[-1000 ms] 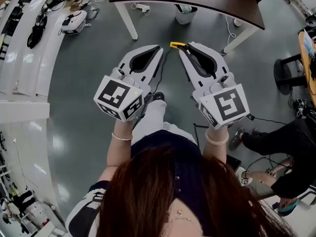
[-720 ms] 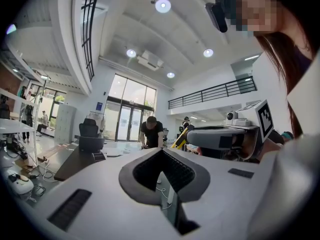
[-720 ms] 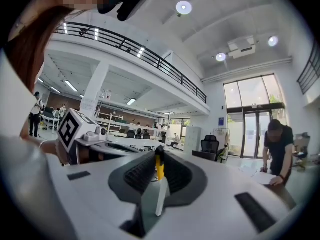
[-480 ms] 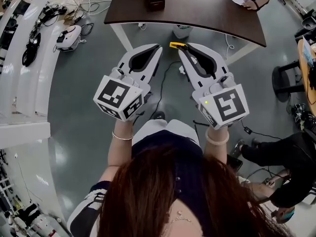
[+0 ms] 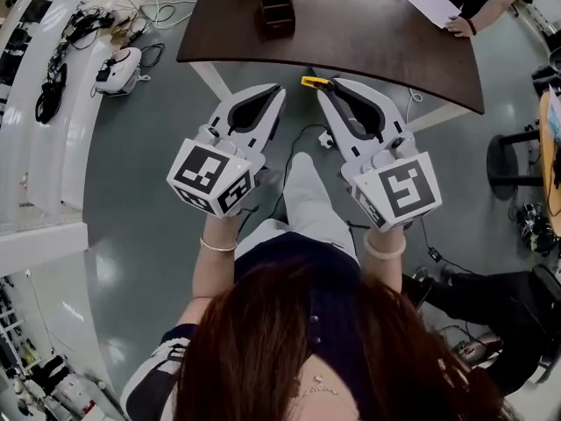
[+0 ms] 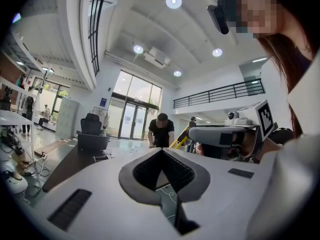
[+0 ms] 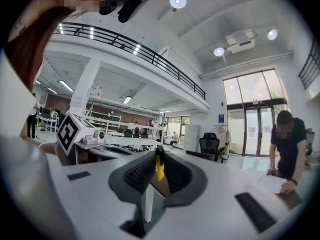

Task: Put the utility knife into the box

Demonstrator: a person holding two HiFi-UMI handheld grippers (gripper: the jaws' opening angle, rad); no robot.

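She's closing on the table [image 5: 368, 38], box [image 5: 275, 7] nearer; right gripper [image 5: 323, 86] pinches the utility knife [image 5: 312, 81], left gripper [image 5: 279, 89] pressed together, empty.

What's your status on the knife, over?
Right gripper shut on utility knife, short of the table. Left gripper shut, empty. Box on table ahead, nothing seen in between.

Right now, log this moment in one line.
right gripper: shut on utility knife | left gripper: shut, empty | box: on table, knife not in it
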